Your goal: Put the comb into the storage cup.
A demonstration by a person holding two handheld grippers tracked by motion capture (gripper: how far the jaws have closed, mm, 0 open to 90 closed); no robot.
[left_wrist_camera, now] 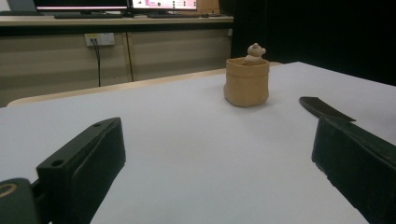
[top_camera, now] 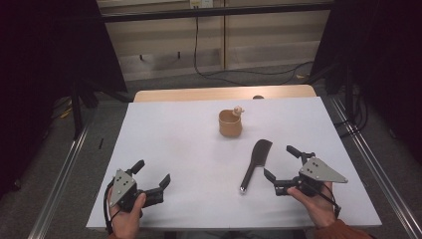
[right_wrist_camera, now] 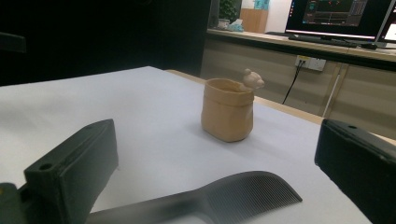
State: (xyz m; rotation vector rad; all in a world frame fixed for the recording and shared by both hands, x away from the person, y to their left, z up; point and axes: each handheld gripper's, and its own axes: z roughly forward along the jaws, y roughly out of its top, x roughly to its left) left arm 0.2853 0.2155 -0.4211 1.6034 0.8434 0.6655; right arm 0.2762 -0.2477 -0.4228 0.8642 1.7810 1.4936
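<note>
A smooth, matte white rectangular tabletop (top_camera: pixel 189 149) carries everything. The left gripper (top_camera: pixel 152 175) rests low at its near left corner, black fingers (left_wrist_camera: pixel 88 158) spread wide apart, holding nothing. The right gripper (top_camera: pixel 281 163) sits at the near right, fingers (right_wrist_camera: pixel 74 163) likewise wide apart, just beside the long black plastic comb (top_camera: pixel 255 164) with fine teeth, which lies flat between it and the tan, soft-sided round pot (top_camera: pixel 230 123). A small tan bear figure (top_camera: pixel 238 110) perches on the pot's rim.
</note>
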